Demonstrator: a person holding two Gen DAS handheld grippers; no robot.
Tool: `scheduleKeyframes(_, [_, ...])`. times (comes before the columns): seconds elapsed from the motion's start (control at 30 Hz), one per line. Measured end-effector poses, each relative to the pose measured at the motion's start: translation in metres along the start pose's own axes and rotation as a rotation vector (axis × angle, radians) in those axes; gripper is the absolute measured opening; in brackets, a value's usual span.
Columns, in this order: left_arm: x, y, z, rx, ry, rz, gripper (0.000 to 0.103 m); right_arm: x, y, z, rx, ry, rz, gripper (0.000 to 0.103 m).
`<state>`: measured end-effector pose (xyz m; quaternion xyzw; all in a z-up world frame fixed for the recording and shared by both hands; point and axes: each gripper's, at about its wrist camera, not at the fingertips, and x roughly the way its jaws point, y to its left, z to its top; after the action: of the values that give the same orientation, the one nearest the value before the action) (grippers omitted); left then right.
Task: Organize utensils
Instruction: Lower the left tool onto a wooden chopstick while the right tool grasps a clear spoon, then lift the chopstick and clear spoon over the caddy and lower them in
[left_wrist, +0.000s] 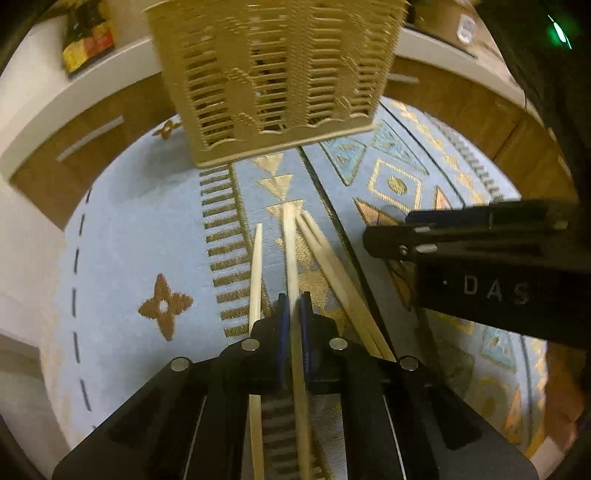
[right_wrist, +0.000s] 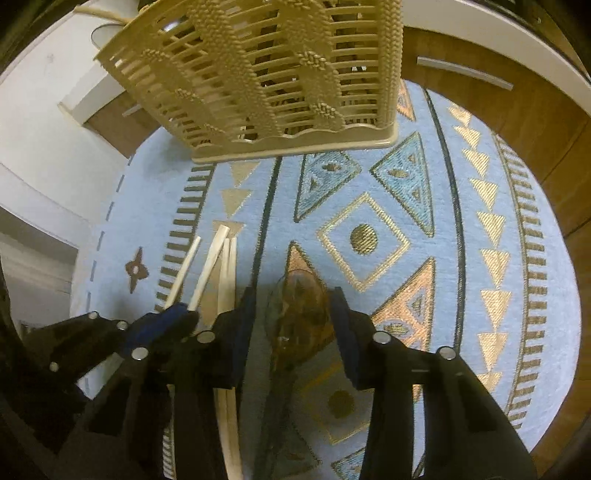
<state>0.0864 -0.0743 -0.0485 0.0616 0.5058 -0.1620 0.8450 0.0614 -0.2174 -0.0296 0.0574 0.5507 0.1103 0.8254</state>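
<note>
The chopstick (left_wrist: 293, 258) is a thin, light, stiff wooden stick with a smooth surface; judged from its form, it will pivot or slip if pinched off-centre. It sits between the blue pads of the left claw (left_wrist: 294, 314), whose jaws are together and clamped on it partway along its length, with its far end pointing toward the basket (left_wrist: 273, 77). Three more chopsticks (left_wrist: 332, 266) lie loose on the patterned blue cloth (left_wrist: 122, 240), one just left of the held stick and two just right.

The spoon (right_wrist: 301, 310) lies flat on the cloth between the jaws of the right claw (right_wrist: 295, 321), which stand apart on either side of the bowl without pressing it. Its glossy bowl is probably slippery; the narrower handle offers a surer hold.

The slotted beige basket stands upright beyond all the utensils.
</note>
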Motion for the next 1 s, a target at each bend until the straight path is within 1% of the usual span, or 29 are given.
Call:
scheduleKeyframes(0.03, [-0.001,0.007,-0.002,-0.039,-0.013,-0.009,0.004,0.0,0.001,-0.001,-0.006,-0.006,-0.006,0.037])
scheduleKeyframes(0.1, [-0.003,0.02,-0.006,-0.106,-0.025,-0.054,0.004,0.001,0.008,-0.004,-0.048,-0.021,-0.06,0.03])
scheduleKeyframes(0.17, [-0.005,0.033,-0.011,-0.168,-0.023,-0.097,0.004,0.003,0.015,-0.008,-0.078,-0.027,-0.08,0.03])
scheduleKeyframes(0.27, [-0.008,0.04,-0.016,-0.191,-0.003,-0.136,0.004,0.0,0.008,-0.013,-0.07,-0.022,-0.061,0.03])
scheduleKeyframes(0.37, [-0.012,0.039,-0.023,-0.206,0.029,-0.176,0.004,-0.007,-0.01,-0.018,-0.051,-0.027,-0.091,0.03])
scheduleKeyframes(0.43, [-0.016,0.035,-0.032,-0.22,0.057,-0.219,0.004,-0.01,-0.022,-0.021,-0.035,-0.021,-0.087,0.03])
scheduleKeyframes(0.47, [-0.016,0.032,-0.034,-0.223,0.06,-0.218,0.004,-0.012,-0.027,-0.022,-0.028,-0.016,-0.076,0.03])
scheduleKeyframes(0.53, [-0.017,0.026,-0.036,-0.214,0.067,-0.207,0.005,-0.014,-0.033,-0.023,-0.027,-0.009,-0.07,0.03])
scheduleKeyframes(0.63, [-0.013,0.021,-0.028,-0.196,0.071,-0.192,0.006,-0.014,-0.034,-0.023,-0.045,-0.003,-0.074,0.03])
scheduleKeyframes(0.67, [-0.011,0.022,-0.025,-0.193,0.072,-0.192,0.009,-0.014,-0.033,-0.022,-0.051,0.0,-0.075,0.03])
scheduleKeyframes(0.7, [-0.01,0.022,-0.02,-0.185,0.079,-0.191,0.014,-0.014,-0.033,-0.023,-0.058,0.003,-0.078,0.031])
scheduleKeyframes(0.73, [-0.009,0.021,-0.017,-0.172,0.083,-0.196,0.016,-0.014,-0.033,-0.022,-0.067,0.005,-0.083,0.031])
scheduleKeyframes(0.8, [-0.006,0.017,-0.007,-0.129,0.095,-0.181,0.02,-0.01,-0.028,-0.021,-0.077,0.009,-0.089,0.031])
scheduleKeyframes(0.87, [-0.002,0.013,0.002,-0.091,0.107,-0.166,0.02,-0.009,-0.025,-0.02,-0.083,0.016,-0.09,0.031])
scheduleKeyframes(0.93, [0.002,0.01,0.011,-0.053,0.128,-0.135,0.02,-0.009,-0.024,-0.019,-0.092,0.021,-0.089,0.031])
scheduleKeyframes(0.97, [0.002,0.008,0.013,-0.024,0.132,-0.128,0.021,-0.007,-0.021,-0.019,-0.098,0.02,-0.091,0.031])
scheduleKeyframes(1.0, [0.003,0.001,0.015,0.029,0.151,-0.105,0.021,-0.007,-0.019,-0.02,-0.108,0.02,-0.096,0.031])
